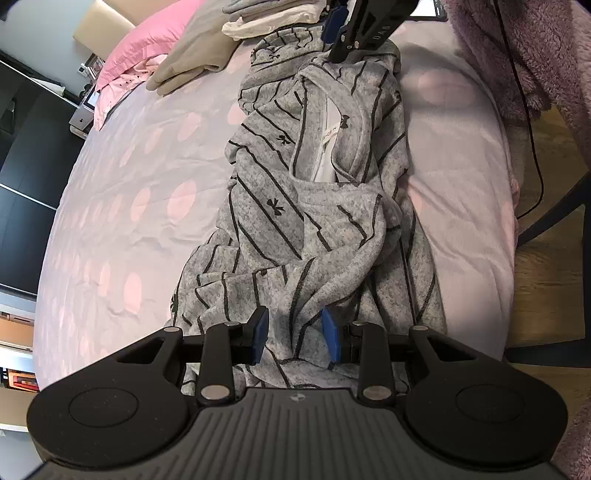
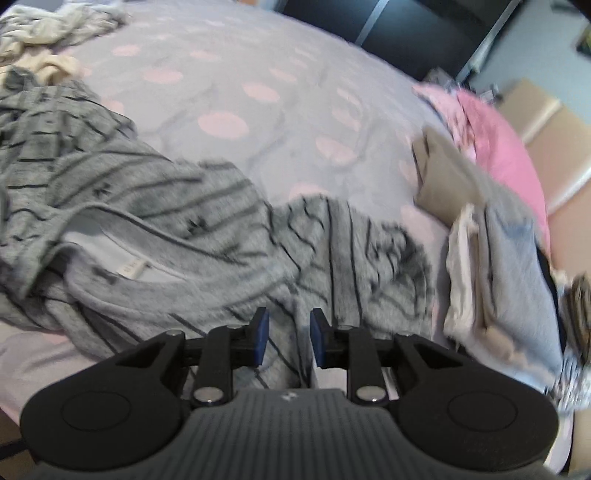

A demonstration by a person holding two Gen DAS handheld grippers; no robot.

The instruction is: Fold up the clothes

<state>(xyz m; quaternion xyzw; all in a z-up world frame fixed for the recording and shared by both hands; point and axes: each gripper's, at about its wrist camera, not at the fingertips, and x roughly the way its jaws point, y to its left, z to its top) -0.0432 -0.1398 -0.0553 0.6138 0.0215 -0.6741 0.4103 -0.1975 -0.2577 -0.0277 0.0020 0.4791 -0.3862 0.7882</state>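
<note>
1. Grippers first: your left gripper (image 1: 295, 338) is pointing steeply down at the near end of the grey striped garment (image 1: 314, 206), and its blue pads (image 1: 260, 334) are standing part-way apart with a raised fold of the fabric between them. From the left wrist view you cannot tell whether the pads are pressing on that fold or just flanking it.

2. Your right gripper (image 2: 286, 338) is angling down over the opposite end of the same garment, seen at the top of the left wrist view (image 1: 341, 37). Its jaws are standing apart with a clear gap, hovering above the cloth with nothing pinched between them. The right wrist picture is blurring.

3. No baskets or bins are showing; the bed (image 1: 122, 206), with its lilac cover and pink spots, is bearing everything. On it you are seeing a folded beige piece (image 1: 192, 62), a pink pillow (image 1: 147, 40) behind it, and a stack of pale folded clothes (image 1: 266, 18) just beyond the garment's far end.

4. The garment is lying crumpled in a long strip, its long axis running from your left gripper straight away toward your right one. Its neck opening, with the white label (image 1: 328, 136), is facing up in the far half.

5. A fuzzy mauve throw (image 1: 517, 48) is hanging at the bed's right edge.
</note>
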